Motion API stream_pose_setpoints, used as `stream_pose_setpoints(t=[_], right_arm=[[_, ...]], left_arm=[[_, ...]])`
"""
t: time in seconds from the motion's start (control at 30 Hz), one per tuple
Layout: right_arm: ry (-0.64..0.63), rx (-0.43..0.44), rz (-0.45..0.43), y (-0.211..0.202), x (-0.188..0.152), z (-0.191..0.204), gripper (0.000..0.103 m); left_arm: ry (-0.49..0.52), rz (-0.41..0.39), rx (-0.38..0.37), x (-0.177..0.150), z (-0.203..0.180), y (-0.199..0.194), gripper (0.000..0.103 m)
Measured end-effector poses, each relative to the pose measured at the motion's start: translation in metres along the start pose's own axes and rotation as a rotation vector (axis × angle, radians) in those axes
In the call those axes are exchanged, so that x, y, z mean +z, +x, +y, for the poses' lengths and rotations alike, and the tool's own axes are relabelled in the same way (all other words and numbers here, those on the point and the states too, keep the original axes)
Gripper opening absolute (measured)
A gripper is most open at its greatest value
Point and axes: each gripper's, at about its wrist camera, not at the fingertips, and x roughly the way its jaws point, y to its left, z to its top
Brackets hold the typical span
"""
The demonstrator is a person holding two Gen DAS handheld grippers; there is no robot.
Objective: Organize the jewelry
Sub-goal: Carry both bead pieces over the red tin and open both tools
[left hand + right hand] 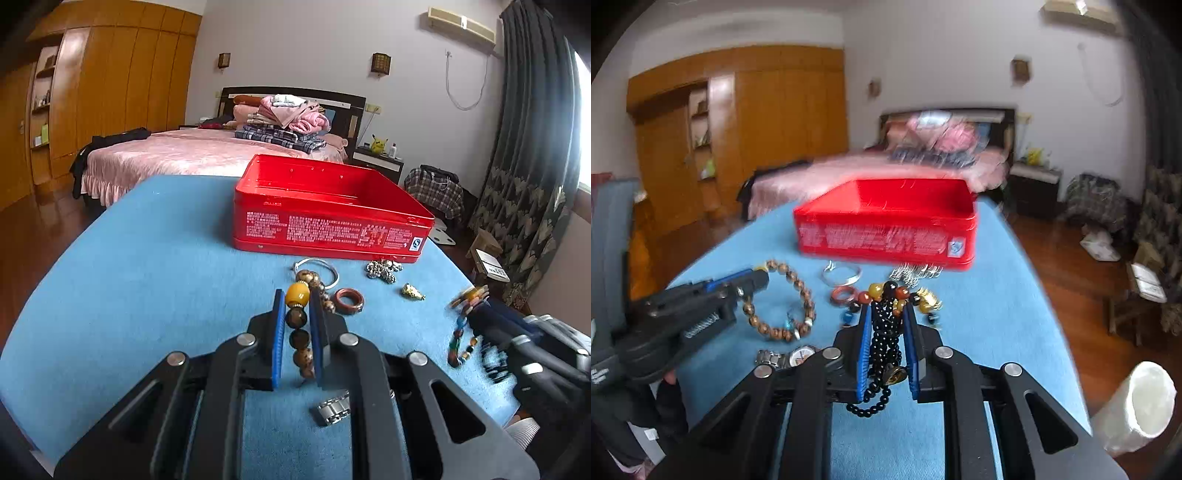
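An open red tin [332, 210] stands on the blue table, also in the right wrist view [886, 229]. My left gripper [298, 295] is shut on a brown wooden bead bracelet [300, 332] with an amber bead; the right wrist view shows that bracelet [783, 302] lying on the cloth with my left gripper [753, 280] at it. My right gripper [888, 310] is shut on black bead strands [884, 332] and a multicoloured bead bracelet [886, 290], lifted above the table. It shows blurred in the left wrist view [476, 310].
On the cloth before the tin lie a silver bangle [325, 267], a red-brown ring [349, 301], a silver chain cluster [382, 269], a gold piece [412, 291] and a metal watch [792, 356]. A white cylinder [1137, 402] stands at the table's right edge.
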Motion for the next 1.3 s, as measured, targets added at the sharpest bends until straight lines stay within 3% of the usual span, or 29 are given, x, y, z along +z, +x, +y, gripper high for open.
stream_pose_setpoints(t=[0.03,0.1,0.43,0.57,0.67,0.9,1.0,1.3], right_arm=[[0.004,-0.027,0.076,0.013,-0.003,-0.002,0.017],[0.058,-0.001,0.117,0.019,-0.014,-0.009,0.017],[0.045,0.036,0.053,-0.009,-0.01,-0.005,0.017],[0.044,-0.011,0.193,0.01,-0.014,-0.008,0.017],[0.046,-0.003,0.225,0.009,-0.012,-0.013,0.016],[0.075,0.065,0.193,-0.001,-0.005,-0.015,0.016],[0.098,0.102,0.12,-0.012,-0.001,-0.016,0.016],[0.13,0.104,0.063,0.004,0.032,-0.024,0.015]], left_arm=[[-0.005,0.005,0.001,0.0,0.001,0.001,0.011],[-0.008,0.011,0.002,-0.002,0.003,0.002,0.011],[-0.006,-0.006,-0.001,0.001,0.003,-0.001,0.011],[-0.005,-0.004,0.001,0.001,0.004,-0.002,0.011],[-0.008,0.003,0.002,0.0,0.004,-0.001,0.011],[-0.004,-0.001,-0.004,0.002,0.004,-0.001,0.011],[-0.007,-0.003,-0.002,0.001,0.005,0.0,0.011],[0.001,-0.03,-0.014,0.013,0.001,0.002,0.011]])
